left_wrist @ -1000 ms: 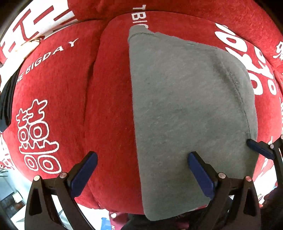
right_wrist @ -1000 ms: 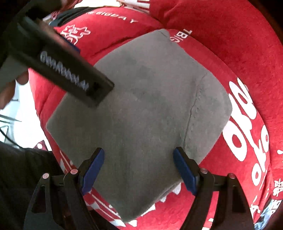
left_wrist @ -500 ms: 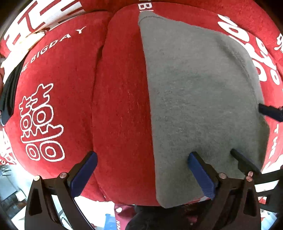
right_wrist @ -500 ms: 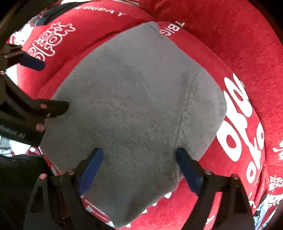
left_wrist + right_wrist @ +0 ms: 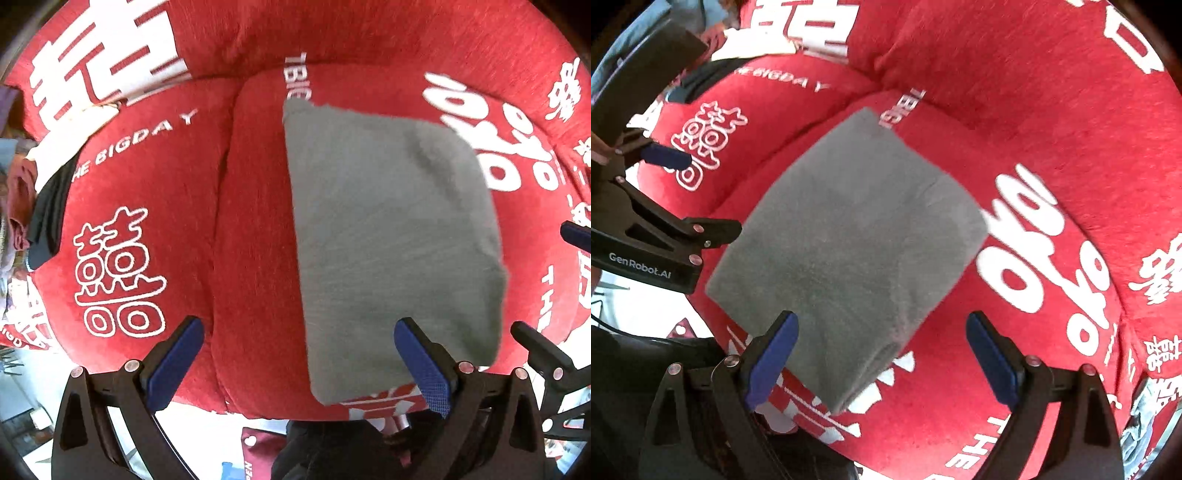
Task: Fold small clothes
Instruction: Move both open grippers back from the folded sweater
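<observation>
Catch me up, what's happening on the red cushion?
A person with a handheld gripper in each hand is folding small clothes. A grey fleece cloth, already folded into a flat rectangle, lies on the red cushion with white lettering. The left gripper and right gripper both hang open above it, neither touching it. The right gripper's jaws have just been opening, with nothing between them.
</observation>
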`<state>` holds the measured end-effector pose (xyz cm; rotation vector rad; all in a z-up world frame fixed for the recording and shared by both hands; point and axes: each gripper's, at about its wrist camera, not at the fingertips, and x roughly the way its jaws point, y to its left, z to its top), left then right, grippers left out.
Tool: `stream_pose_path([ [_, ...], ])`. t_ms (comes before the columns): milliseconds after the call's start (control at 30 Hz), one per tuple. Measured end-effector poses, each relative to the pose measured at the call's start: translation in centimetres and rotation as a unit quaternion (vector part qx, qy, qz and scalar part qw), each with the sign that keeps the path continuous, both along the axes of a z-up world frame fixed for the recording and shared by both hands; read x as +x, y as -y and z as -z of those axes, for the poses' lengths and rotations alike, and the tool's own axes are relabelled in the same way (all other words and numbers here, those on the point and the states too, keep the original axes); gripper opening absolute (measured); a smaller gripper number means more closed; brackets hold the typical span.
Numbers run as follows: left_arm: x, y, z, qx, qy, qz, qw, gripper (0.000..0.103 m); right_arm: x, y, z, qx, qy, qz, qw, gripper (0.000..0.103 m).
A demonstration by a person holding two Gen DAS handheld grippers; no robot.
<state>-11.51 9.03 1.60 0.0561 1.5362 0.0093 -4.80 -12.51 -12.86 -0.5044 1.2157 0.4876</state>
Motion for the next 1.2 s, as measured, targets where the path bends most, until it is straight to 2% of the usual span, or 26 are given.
stream_pose_path([
  [233, 0.2, 1.5, -4.2, -0.016, 0.027, 0.001, 0.9995, 0.103, -1.5, 0.1, -4.0, 0.015, 0.028, -0.021, 0.999, 0.094],
  [433, 0.5, 2.6, -6.6, 0.006, 0.043, -0.004, 0.9991, 0.103, -2.5, -0.4, -6.0, 0.014, 0.041, -0.056, 0.998, 0.094],
  [533, 0.4, 2.9, -7.9, 0.042, 0.073, -0.004, 0.9965, 0.103, -2.5, -0.3, -6.7, 0.014, 0.048, -0.063, 0.997, 0.094],
  [667, 0.4, 2.9, -8.3, -0.007, 0.059, -0.007, 0.9982, 0.103, -2.4, -0.1, -7.3, 0.012, 0.052, -0.066, 0.996, 0.094],
  [900, 0.5, 2.1, -8.7, -0.012, 0.071, -0.03, 0.997, 0.103, -2.4, -0.4, -7.4, 0.005, 0.049, -0.068, 0.997, 0.094],
  [1200, 1.0, 0.7, -8.9, -0.03, 0.067, -0.038, 0.9966, 0.103, -2.3, -1.4, -7.7, -0.01, 0.053, -0.077, 0.996, 0.094],
])
